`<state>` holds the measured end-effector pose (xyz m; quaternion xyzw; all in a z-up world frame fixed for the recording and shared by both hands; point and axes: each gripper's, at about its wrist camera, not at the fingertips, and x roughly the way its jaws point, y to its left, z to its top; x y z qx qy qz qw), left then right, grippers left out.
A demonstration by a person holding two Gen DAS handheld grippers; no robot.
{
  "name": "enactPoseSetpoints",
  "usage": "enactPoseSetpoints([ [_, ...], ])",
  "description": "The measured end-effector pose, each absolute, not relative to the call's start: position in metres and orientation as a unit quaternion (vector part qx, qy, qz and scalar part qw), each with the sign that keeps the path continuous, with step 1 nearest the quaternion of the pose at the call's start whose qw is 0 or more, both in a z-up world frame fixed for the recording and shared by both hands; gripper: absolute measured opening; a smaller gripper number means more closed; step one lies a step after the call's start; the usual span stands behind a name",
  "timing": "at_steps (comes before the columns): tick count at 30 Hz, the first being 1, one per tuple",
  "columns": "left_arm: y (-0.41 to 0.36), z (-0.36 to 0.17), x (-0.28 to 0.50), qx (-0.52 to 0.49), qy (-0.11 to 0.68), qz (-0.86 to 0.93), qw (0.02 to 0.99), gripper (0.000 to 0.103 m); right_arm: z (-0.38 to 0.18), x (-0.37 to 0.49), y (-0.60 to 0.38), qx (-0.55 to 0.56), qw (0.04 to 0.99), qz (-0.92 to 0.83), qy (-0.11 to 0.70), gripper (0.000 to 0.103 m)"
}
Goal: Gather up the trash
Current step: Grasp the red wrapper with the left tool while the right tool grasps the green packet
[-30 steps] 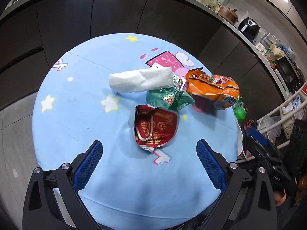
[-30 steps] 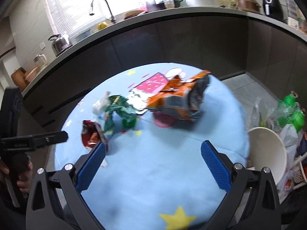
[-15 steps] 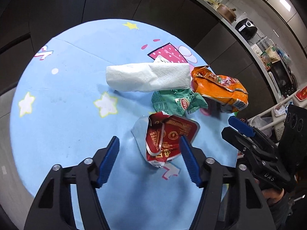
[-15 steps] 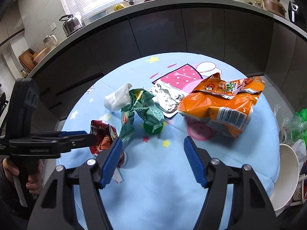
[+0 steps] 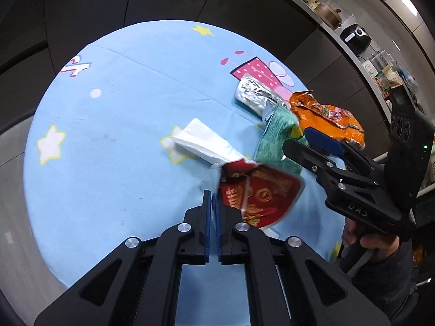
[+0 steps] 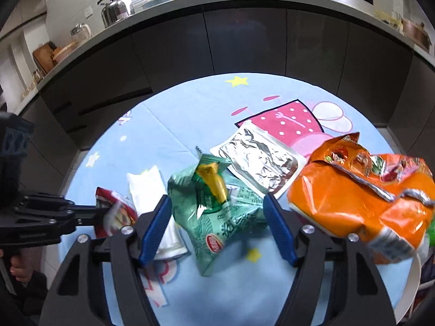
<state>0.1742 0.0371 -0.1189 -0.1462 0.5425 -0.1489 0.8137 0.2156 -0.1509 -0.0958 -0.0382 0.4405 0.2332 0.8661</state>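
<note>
My left gripper is shut on the edge of a red snack wrapper, which also shows in the right wrist view. My right gripper is open with its jaws on either side of a green snack bag; the bag also shows in the left wrist view. A folded white tissue lies beside the red wrapper. An orange chip bag and a silver foil pouch lie to the right and behind.
All lies on a round table with a light-blue cartoon cloth. Dark cabinets and a kitchen counter curve behind it. A white bowl-like bin rim shows past the table's right edge.
My left gripper has closed on the red wrapper and lifted its edge. My right gripper has moved in around the green bag and narrowed. The tissue has shifted.
</note>
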Motion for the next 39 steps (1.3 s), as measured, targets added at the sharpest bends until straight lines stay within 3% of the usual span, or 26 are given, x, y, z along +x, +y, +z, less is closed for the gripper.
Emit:
enactPoseSetpoints([
  [2, 0.038, -0.123, 0.174, -0.149, 0.545, -0.151, 0.811, 0.028, -0.098, 0.214, -0.147, -0.056, 0.867, 0.229, 0.440, 0.070],
  [7, 0.033, -0.131, 0.177, -0.148, 0.551, -0.155, 0.806, 0.040, -0.091, 0.203, -0.148, -0.068, 0.871, 0.227, 0.430, 0.068],
  [13, 0.029, -0.133, 0.182, -0.148, 0.553, -0.164, 0.803, 0.040, -0.089, 0.184, -0.157, -0.037, 0.873, 0.219, 0.435, 0.055],
  [14, 0.029, -0.133, 0.182, -0.147, 0.553, -0.164, 0.803, 0.038, -0.093, 0.185, -0.156, -0.031, 0.867, 0.223, 0.445, 0.050],
  [15, 0.028, -0.134, 0.183, -0.146, 0.554, -0.163, 0.803, 0.028, -0.097, 0.186, -0.155, -0.029, 0.864, 0.224, 0.451, 0.048],
  [18, 0.026, -0.134, 0.183, -0.143, 0.556, -0.164, 0.802, 0.025, -0.105, 0.192, -0.152, -0.008, 0.858, 0.230, 0.458, 0.043],
  [19, 0.025, -0.134, 0.183, -0.140, 0.555, -0.162, 0.804, 0.025, -0.107, 0.194, -0.152, 0.000, 0.857, 0.231, 0.460, 0.034],
  [20, 0.025, -0.133, 0.183, -0.139, 0.554, -0.160, 0.805, 0.024, -0.109, 0.195, -0.151, 0.001, 0.856, 0.234, 0.461, 0.004],
  [24, 0.027, -0.121, 0.176, -0.142, 0.542, -0.150, 0.814, 0.019, -0.098, 0.185, -0.152, 0.000, 0.858, 0.247, 0.450, 0.004],
  [39, -0.025, -0.039, 0.154, -0.088, 0.470, -0.185, 0.858, 0.019, -0.019, 0.125, -0.225, 0.045, 0.910, 0.197, 0.363, 0.004],
])
